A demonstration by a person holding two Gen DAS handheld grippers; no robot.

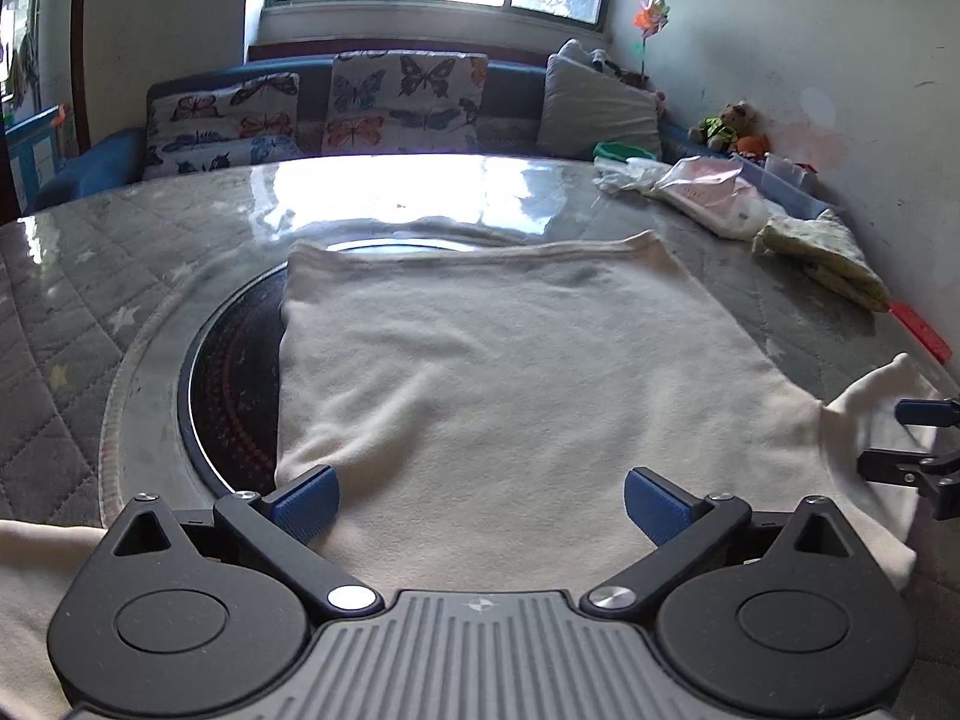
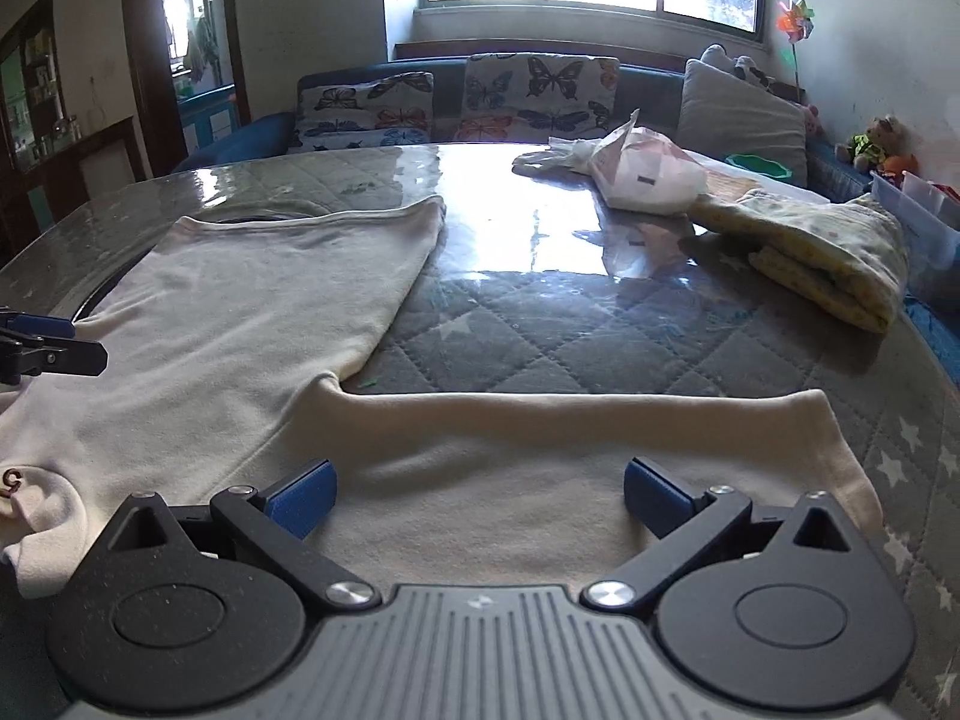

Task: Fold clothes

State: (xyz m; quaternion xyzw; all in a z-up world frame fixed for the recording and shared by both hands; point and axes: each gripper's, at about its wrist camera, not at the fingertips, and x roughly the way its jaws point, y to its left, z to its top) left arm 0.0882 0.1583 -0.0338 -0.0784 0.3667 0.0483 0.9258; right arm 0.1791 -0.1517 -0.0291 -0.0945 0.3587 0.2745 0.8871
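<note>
Fold barely begun, by my reading: one cream long-sleeved top [image 1: 480,372] lies flat, hem away, on the quilted table [image 2: 600,336], partly over a dark round inset [image 1: 234,384]; its right sleeve [image 2: 600,438] is stretched sideways, unfolded. Left gripper [image 1: 480,501] and right gripper [image 2: 480,495] hover over the near cloth, jaws wide, holding nothing. Count: one top, two grippers, one folded yellow cloth [image 2: 834,258], one plastic bag [image 2: 642,171].
</note>
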